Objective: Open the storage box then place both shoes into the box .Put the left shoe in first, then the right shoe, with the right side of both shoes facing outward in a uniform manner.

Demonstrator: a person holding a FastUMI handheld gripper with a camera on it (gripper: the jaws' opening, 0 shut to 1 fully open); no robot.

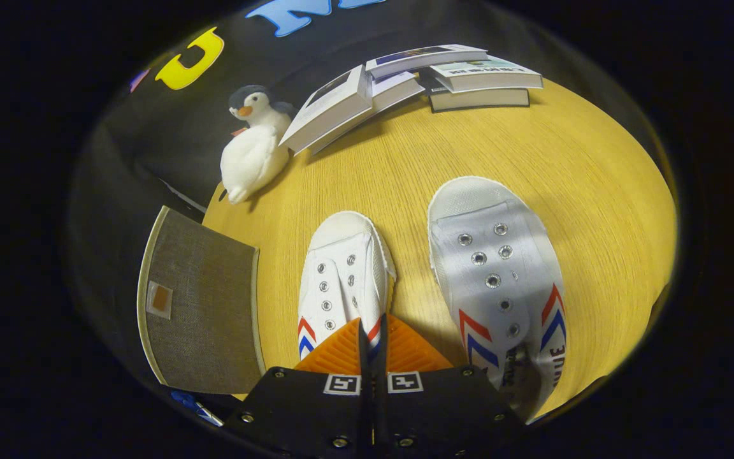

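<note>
Two white canvas shoes with red-and-blue chevron stripes are set side by side on the round yellow wooden table [532,146], toes pointing away — laid out for pickup. The left shoe [341,274] lies just ahead of the gripper [372,331], whose fingers are nearly closed, nothing clearly held. The right shoe [494,274] sits beside it. The grey fabric storage box [204,306] stands left of the shoes, lid shut.
</note>
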